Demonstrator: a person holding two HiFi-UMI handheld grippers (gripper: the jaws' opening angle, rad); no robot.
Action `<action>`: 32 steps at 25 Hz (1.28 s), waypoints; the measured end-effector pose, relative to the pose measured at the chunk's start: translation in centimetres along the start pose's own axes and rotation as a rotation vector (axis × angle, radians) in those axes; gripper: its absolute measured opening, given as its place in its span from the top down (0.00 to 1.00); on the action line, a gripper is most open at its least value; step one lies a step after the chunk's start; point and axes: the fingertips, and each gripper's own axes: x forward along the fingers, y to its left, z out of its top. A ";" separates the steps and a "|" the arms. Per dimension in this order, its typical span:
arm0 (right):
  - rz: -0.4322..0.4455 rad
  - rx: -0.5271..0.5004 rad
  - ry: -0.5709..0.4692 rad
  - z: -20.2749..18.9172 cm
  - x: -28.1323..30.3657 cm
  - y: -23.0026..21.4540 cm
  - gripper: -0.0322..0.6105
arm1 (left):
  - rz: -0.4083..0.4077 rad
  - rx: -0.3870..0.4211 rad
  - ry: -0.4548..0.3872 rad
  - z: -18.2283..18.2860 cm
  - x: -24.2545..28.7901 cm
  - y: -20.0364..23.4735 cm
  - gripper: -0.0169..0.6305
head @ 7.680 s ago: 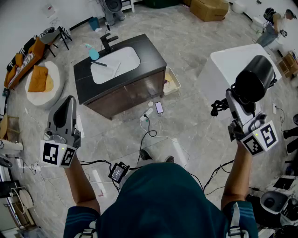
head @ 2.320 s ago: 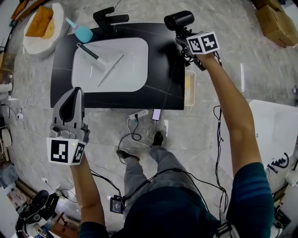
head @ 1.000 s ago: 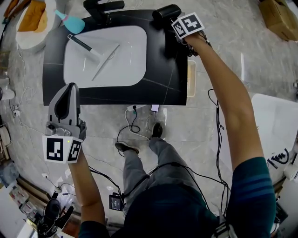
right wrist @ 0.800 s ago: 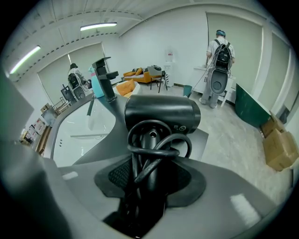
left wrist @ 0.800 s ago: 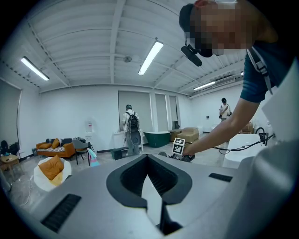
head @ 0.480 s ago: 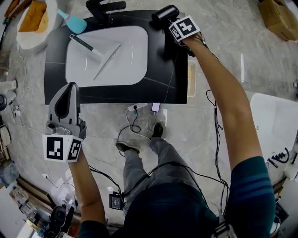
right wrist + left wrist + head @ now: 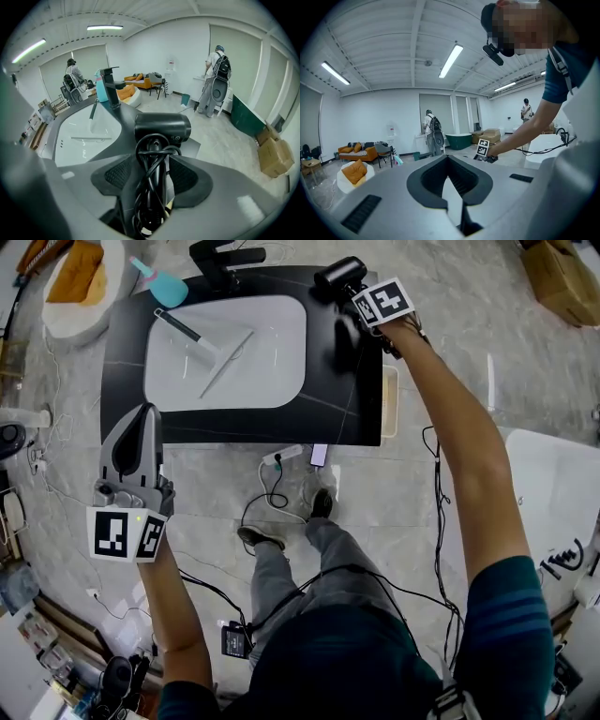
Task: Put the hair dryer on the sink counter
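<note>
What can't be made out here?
Whether the hair dryer rests on the counter: its body and cord hide the underside, right gripper view.
Its handle, head view: covered by the right claw, jaws just opening around it.
Basin items, head view: too small.

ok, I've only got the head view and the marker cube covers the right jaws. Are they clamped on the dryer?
Observer: No. In the right gripper view the right gripper has just been opening its jaws. The hair dryer has its handle between them, pads not pressing.
Operator: Cord dangling?
Observer: No, the cord is wound round the handle.
</note>
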 end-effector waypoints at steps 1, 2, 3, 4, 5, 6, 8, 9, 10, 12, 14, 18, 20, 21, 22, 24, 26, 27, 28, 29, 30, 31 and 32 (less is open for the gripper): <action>-0.001 -0.003 -0.007 0.2 -0.6 0.1 0.54 | 0.002 0.001 -0.002 0.3 -0.2 0.1 0.97; -0.003 -0.005 -0.015 0.5 -1.1 0.2 0.54 | 0.003 0.002 -0.004 0.5 -0.4 0.2 0.97; -0.006 -0.006 -0.024 0.7 -1.8 0.2 0.54 | 0.003 0.002 -0.007 0.8 -0.5 0.2 0.97; -0.008 -0.006 -0.035 1.0 -2.4 0.2 0.54 | 0.003 0.001 -0.010 1.0 -0.7 0.3 0.97; -0.010 -0.006 -0.046 1.3 -3.1 0.2 0.54 | 0.003 0.001 -0.013 1.3 -0.8 0.3 0.97; -0.011 -0.008 -0.060 1.7 -3.8 0.3 0.54 | 0.004 0.002 -0.016 1.7 -1.0 0.3 0.97; -0.012 -0.008 -0.089 2.4 -5.3 0.4 0.54 | 0.005 0.007 -0.021 2.4 -1.4 0.3 0.97; -0.012 -0.009 -0.106 2.8 -6.2 0.5 0.54 | 0.006 0.011 -0.024 2.8 -1.6 0.2 0.97; -0.013 -0.010 -0.124 3.2 -7.2 0.6 0.54 | 0.005 0.016 -0.026 3.2 -1.9 0.1 0.97; -0.010 -0.015 -0.167 4.3 -9.6 1.0 0.54 | 0.007 0.027 -0.033 4.3 -2.6 0.1 0.97; 0.001 -0.024 -0.223 5.6 -12.3 1.8 0.55 | 0.015 0.037 -0.041 5.4 -3.6 0.3 0.97; 0.059 -0.036 -0.379 8.4 -18.5 4.3 0.59 | 0.038 0.037 -0.072 7.6 -5.6 0.8 0.97; 0.065 -0.027 -0.463 9.5 -22.5 5.5 0.65 | 0.046 0.039 -0.088 8.6 -6.7 0.9 0.97; 0.068 -0.026 -0.502 9.8 -24.5 6.2 0.67 | 0.048 0.042 -0.094 9.1 -7.2 0.9 0.97; 0.071 -0.031 -0.536 10.1 -26.4 7.0 0.70 | 0.049 0.046 -0.099 9.6 -7.7 0.8 0.97; 0.076 -0.054 -0.595 10.3 -30.2 8.7 0.76 | 0.050 0.056 -0.108 10.5 -8.7 0.6 0.97; 0.082 -0.076 -0.649 10.2 -33.8 10.5 0.81 | 0.053 0.069 -0.118 11.6 -9.9 0.5 0.97; 0.087 -0.088 -0.673 10.2 -35.5 11.5 0.86 | 0.055 0.075 -0.124 12.2 -10.5 0.5 0.97; 0.092 -0.102 -0.693 10.1 -37.1 12.4 0.90 | 0.058 0.083 -0.131 12.8 -11.1 0.5 0.97; 0.099 -0.118 -0.708 10.0 -38.6 13.4 0.93 | 0.061 0.091 -0.137 13.4 -11.7 0.4 0.97; 0.108 -0.134 -0.720 9.9 -39.9 14.4 0.93 | 0.063 0.099 -0.144 14.0 -12.3 0.3 0.97; 0.119 -0.150 -0.731 9.8 -41.2 15.3 0.93 | 0.065 0.108 -0.150 14.6 -12.7 0.1 0.97; 0.129 -0.165 -0.744 9.7 -42.5 16.2 0.93 | 0.068 0.116 -0.157 15.0 -13.2 0.0 0.97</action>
